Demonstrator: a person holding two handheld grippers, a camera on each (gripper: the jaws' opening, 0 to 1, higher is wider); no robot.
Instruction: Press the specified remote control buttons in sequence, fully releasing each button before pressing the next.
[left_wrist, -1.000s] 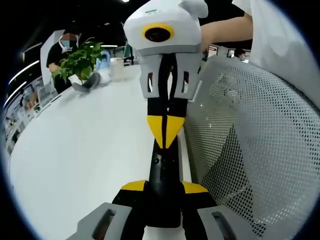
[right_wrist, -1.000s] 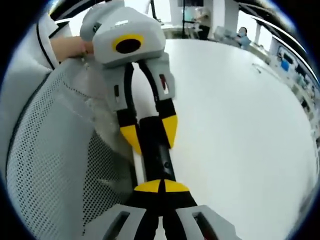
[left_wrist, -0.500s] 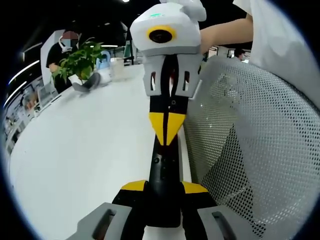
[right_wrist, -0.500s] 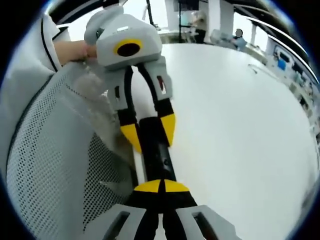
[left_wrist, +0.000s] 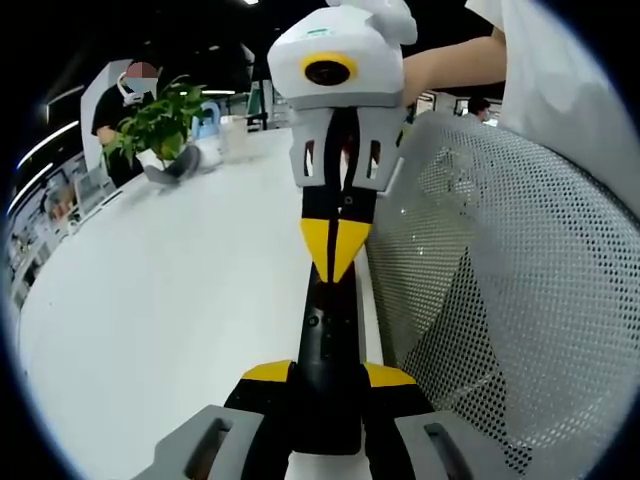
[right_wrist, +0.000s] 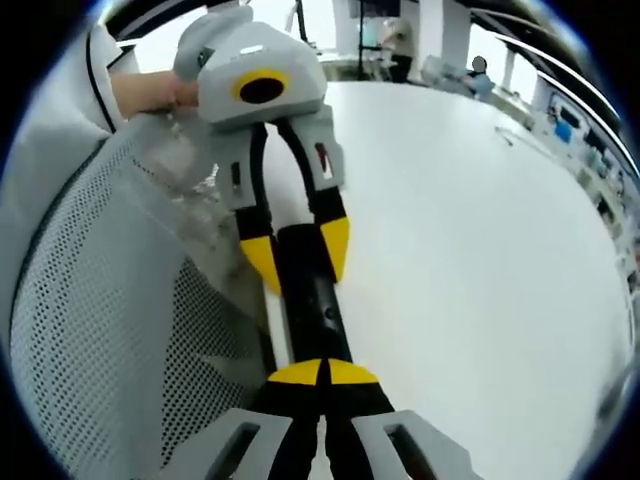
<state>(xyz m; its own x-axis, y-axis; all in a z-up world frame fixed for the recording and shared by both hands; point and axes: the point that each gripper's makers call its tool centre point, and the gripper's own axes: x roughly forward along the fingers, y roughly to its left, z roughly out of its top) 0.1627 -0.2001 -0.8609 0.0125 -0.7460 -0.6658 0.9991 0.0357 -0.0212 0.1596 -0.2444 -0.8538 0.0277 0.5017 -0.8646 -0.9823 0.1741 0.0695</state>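
The black remote control (left_wrist: 326, 345) is a long slim bar held at one end by the left claw (left_wrist: 325, 385), whose yellow-tipped jaws press on its two sides. In the left gripper view its long axis runs straight away from the camera, up the middle of the picture, along the edge of the white table (left_wrist: 170, 300). At its far end the right claw (left_wrist: 334, 258) comes in from above, jaws drawn together so that the yellow tips meet in a point resting on the remote's face.

The right gripper view gives the same line from the other end: the right claw (right_wrist: 322, 378) is closed tip to tip over the near end of the remote (right_wrist: 312, 305), and the left claw (right_wrist: 296, 252) grips the far end between its yellow tips.

A white mesh chair back (left_wrist: 510, 300) stands just beside the table edge. A potted green plant (left_wrist: 158, 122) sits far off on the table. The room looks like an open office, with people in the background.
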